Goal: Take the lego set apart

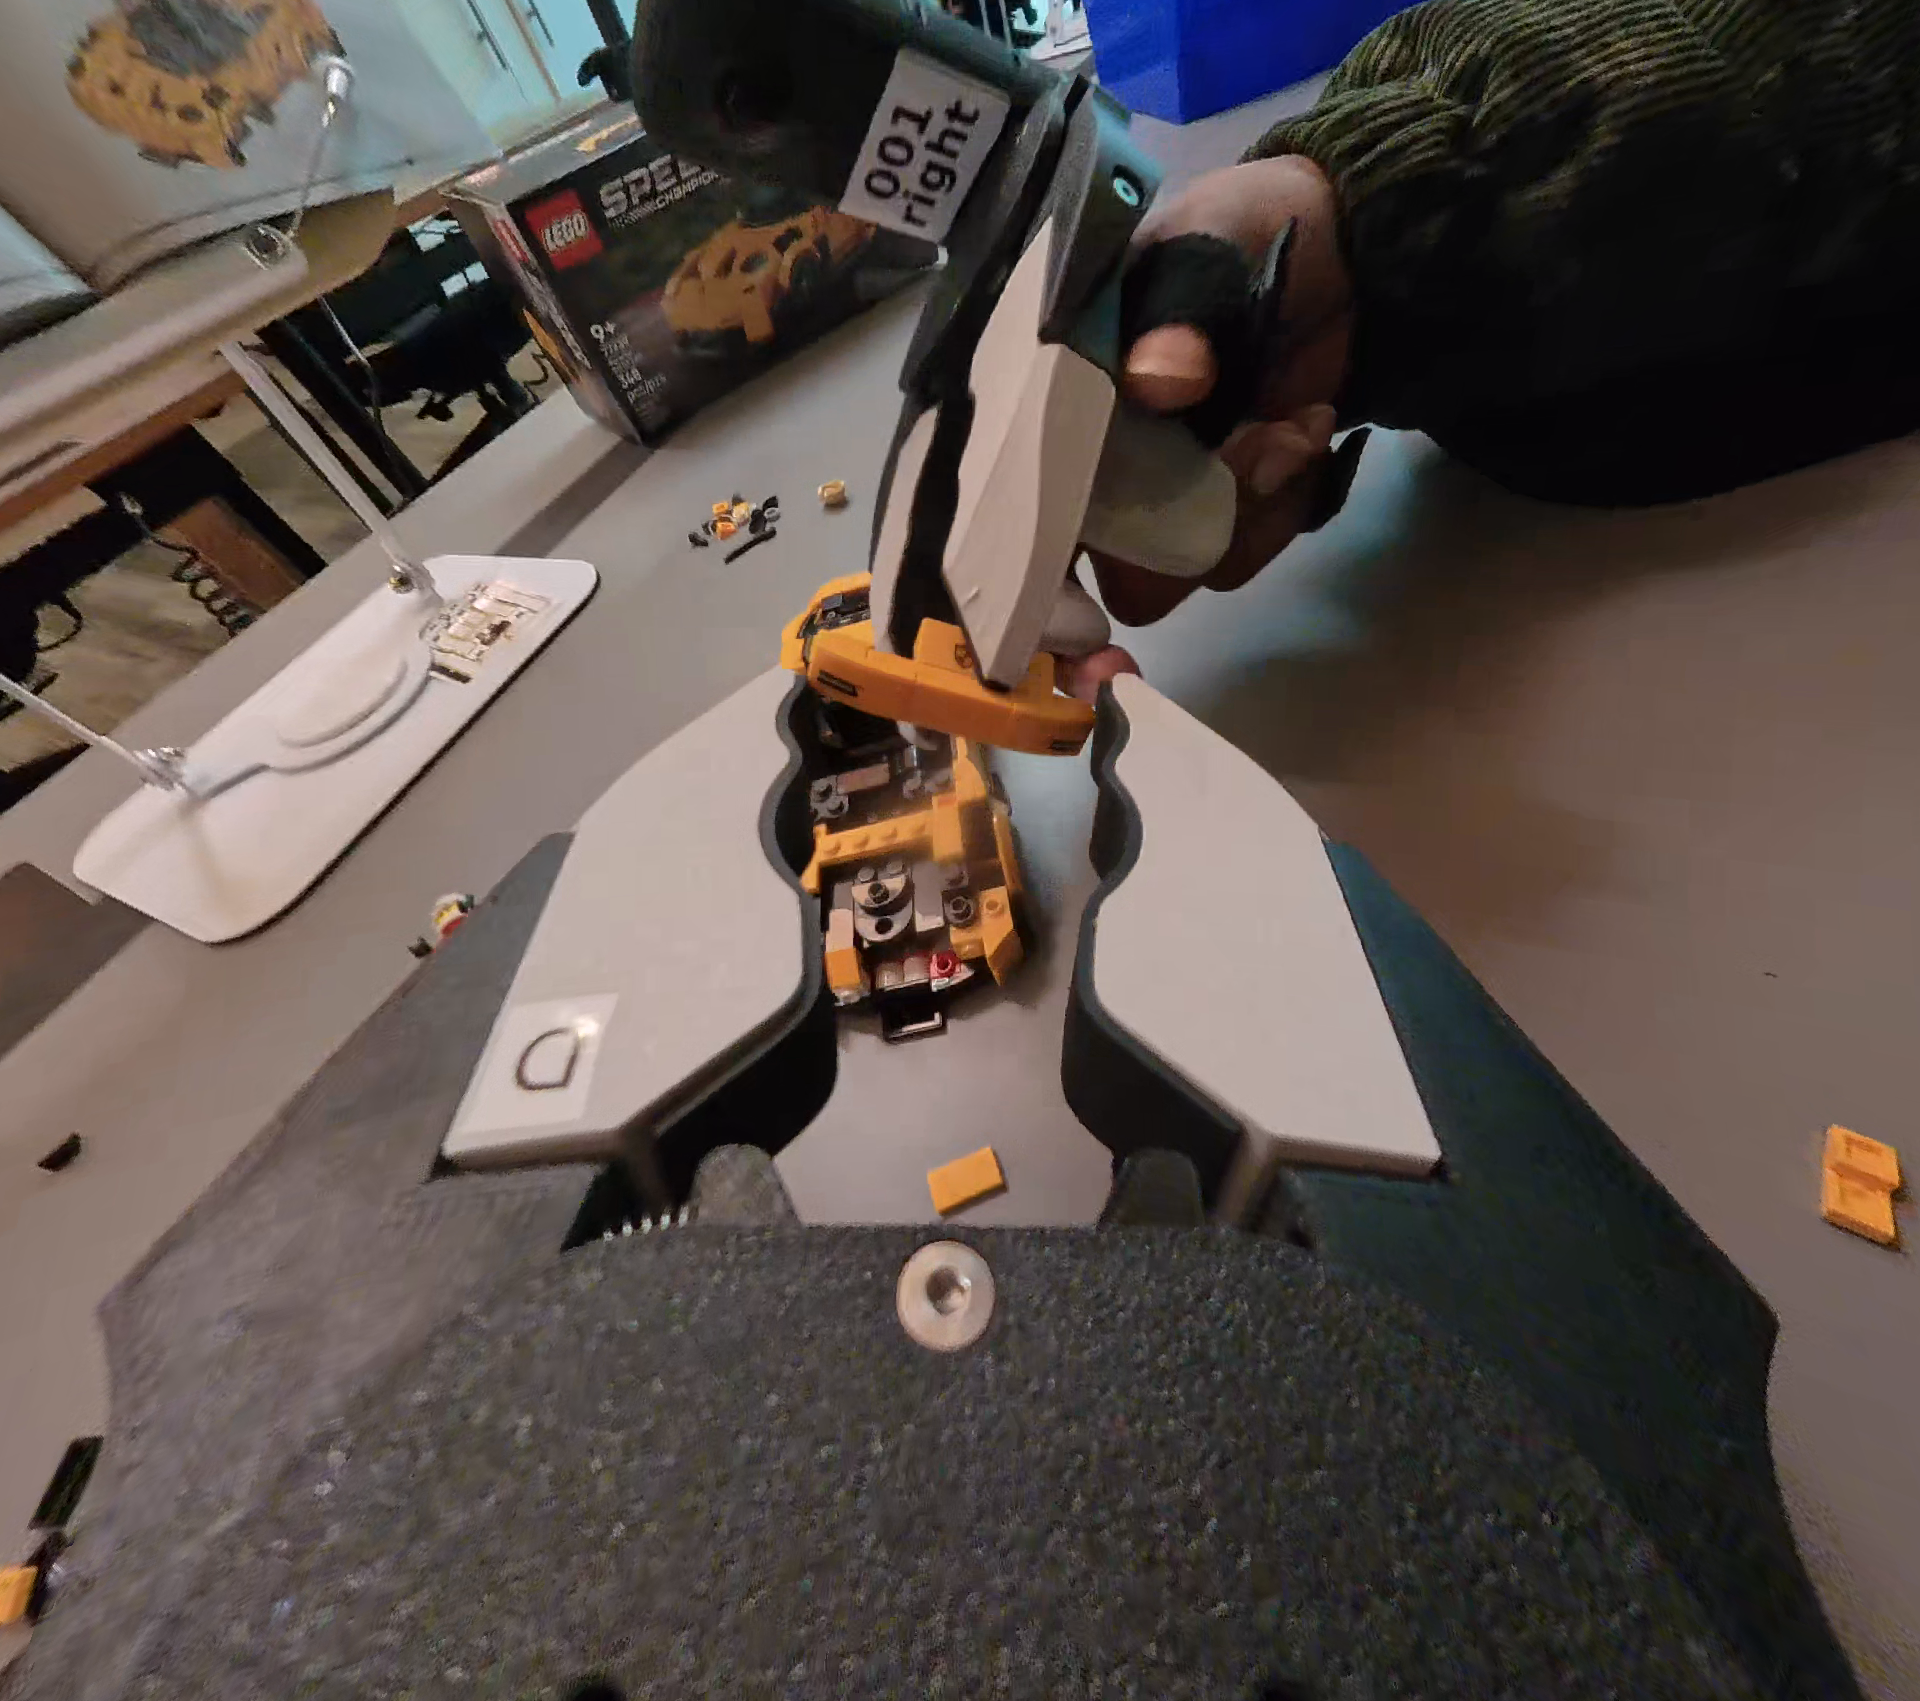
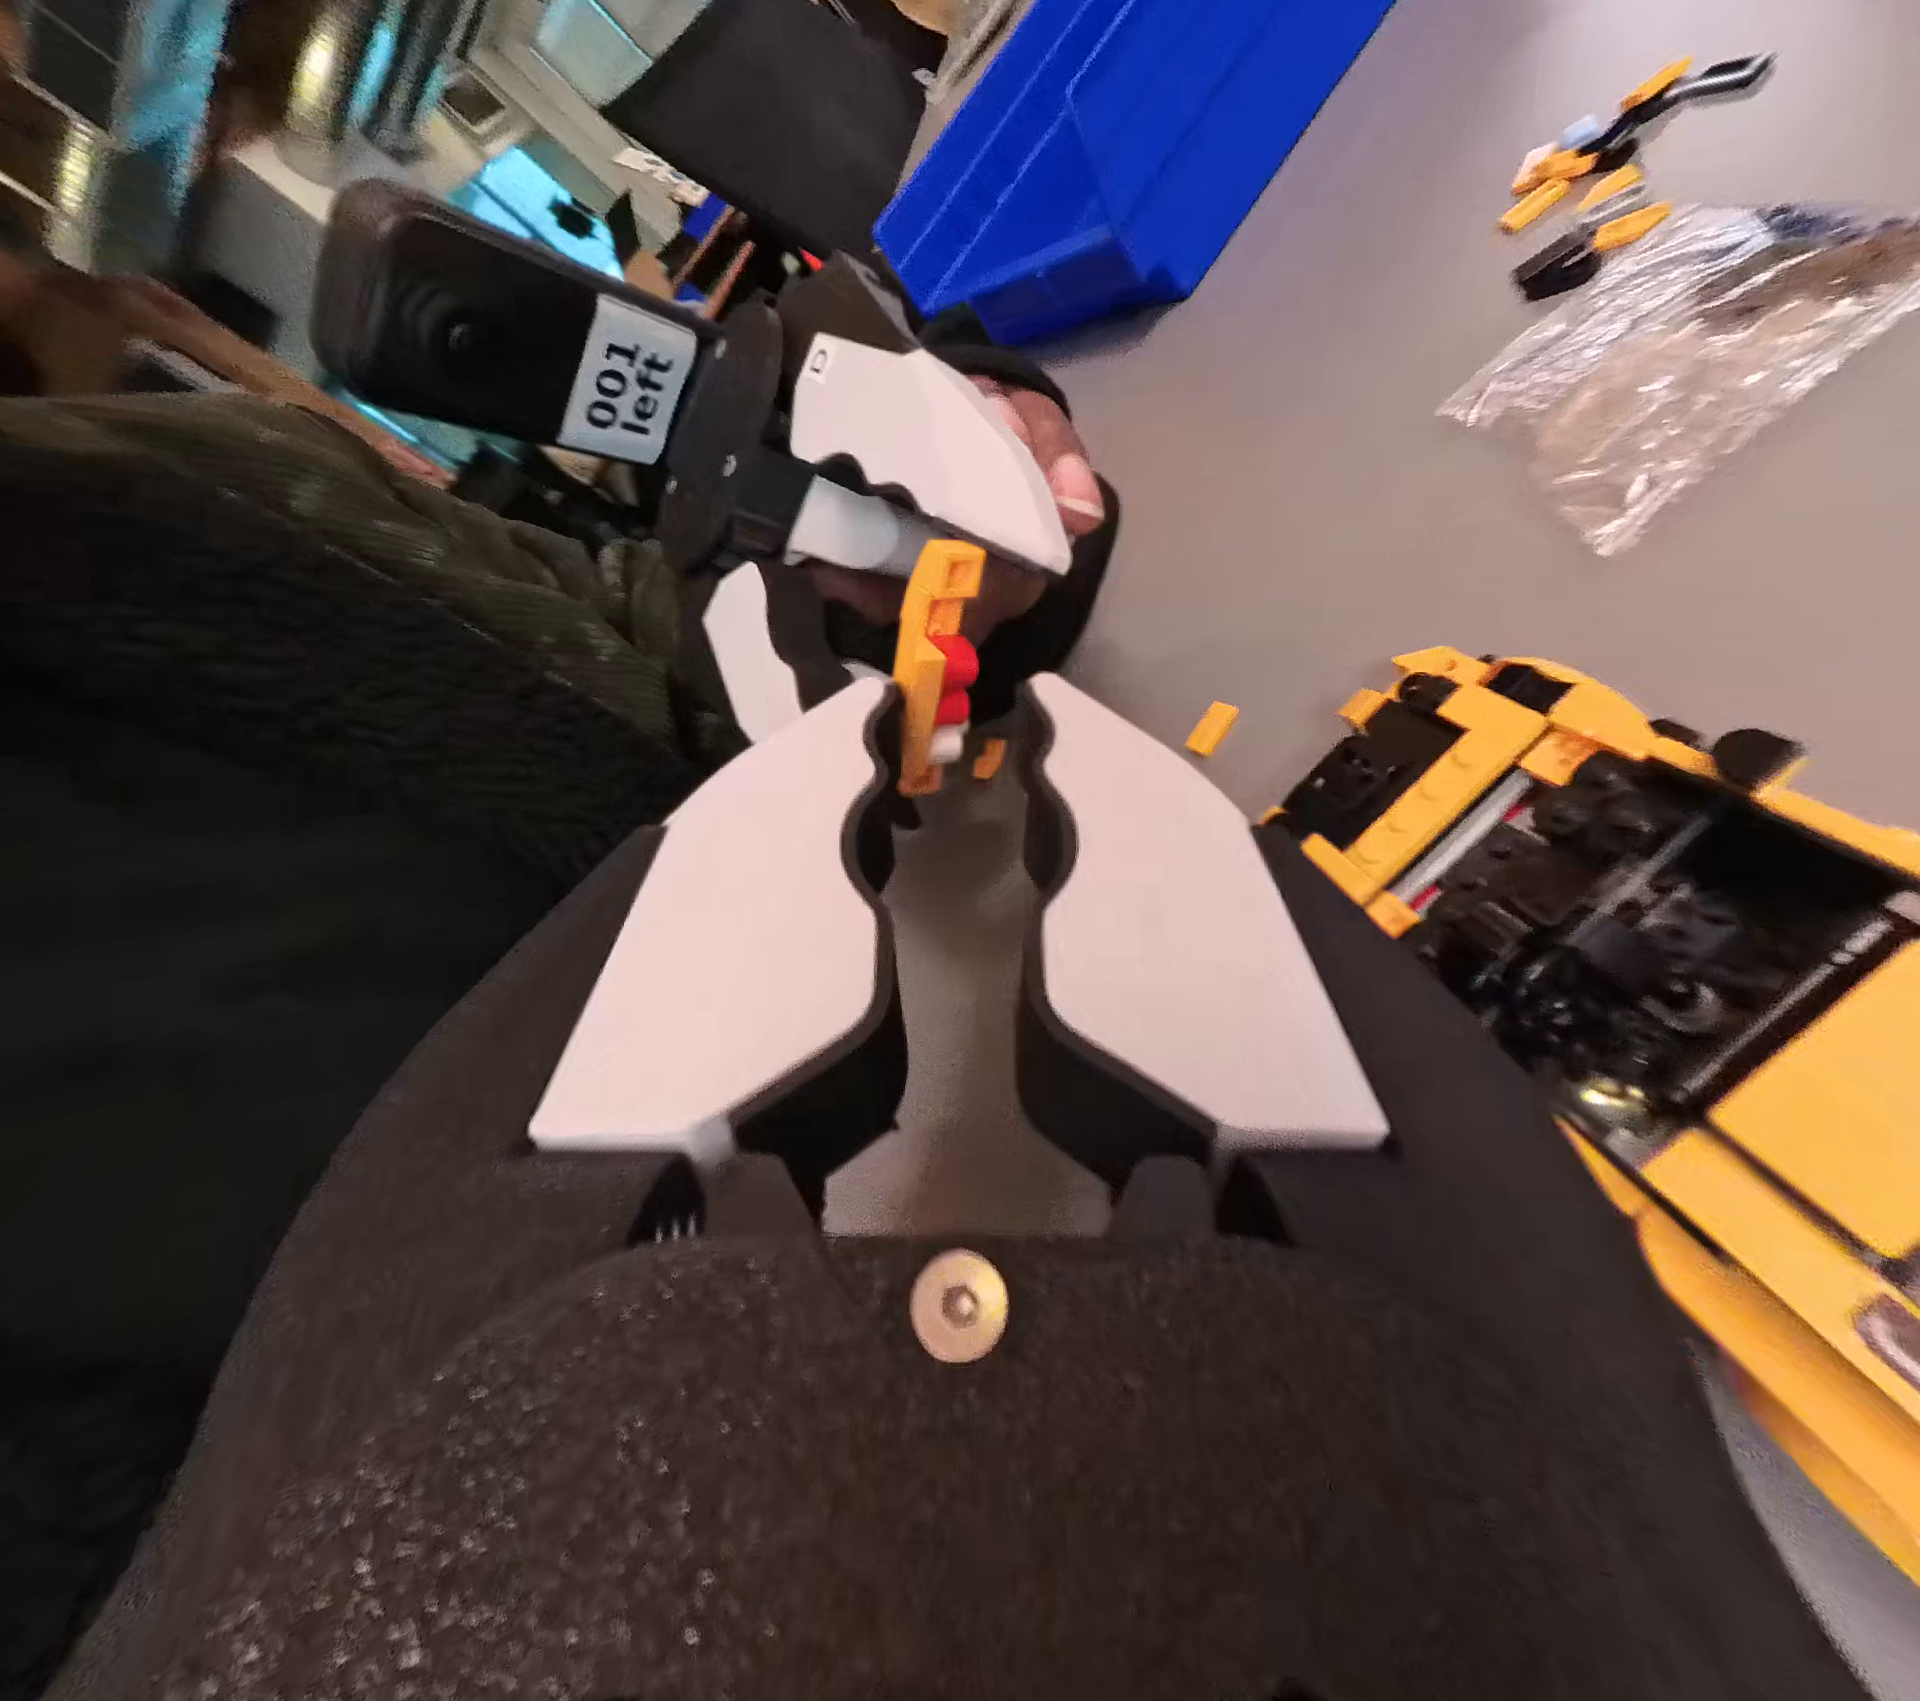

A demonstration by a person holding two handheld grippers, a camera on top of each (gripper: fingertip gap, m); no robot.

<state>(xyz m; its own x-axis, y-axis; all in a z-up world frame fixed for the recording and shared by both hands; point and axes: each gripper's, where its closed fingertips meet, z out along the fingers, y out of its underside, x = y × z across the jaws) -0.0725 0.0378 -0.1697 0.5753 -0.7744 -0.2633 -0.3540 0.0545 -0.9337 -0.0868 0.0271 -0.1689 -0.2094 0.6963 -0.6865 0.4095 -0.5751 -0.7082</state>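
A yellow and black Lego car chunk (image 1: pixel 904 882) sits between the wide-apart fingers of my left gripper (image 1: pixel 951 685). It lies against the left finger, and a gap shows on the right side. My right gripper (image 1: pixel 951 659) comes down from above and pinches a yellow piece (image 1: pixel 935 701) tilted up off the chunk's far end. In the right wrist view this yellow piece with red bricks (image 2: pixel 925 664) lies against the left finger of my right gripper (image 2: pixel 961 690). The main yellow car body (image 2: pixel 1610 945) lies on the table to the right.
The Lego box (image 1: pixel 665 280) and a white stand base (image 1: pixel 312 737) are at the left. Loose pieces (image 1: pixel 738 519), a yellow tile (image 1: pixel 966 1178), yellow plates (image 1: pixel 1865 1199) and a minifigure (image 1: pixel 449 913) lie around. Blue bins (image 2: pixel 1195 72), plastic bags (image 2: pixel 1662 363) and more pieces (image 2: pixel 1590 186) are beyond. Left and right tips are no more than a few centimetres apart.
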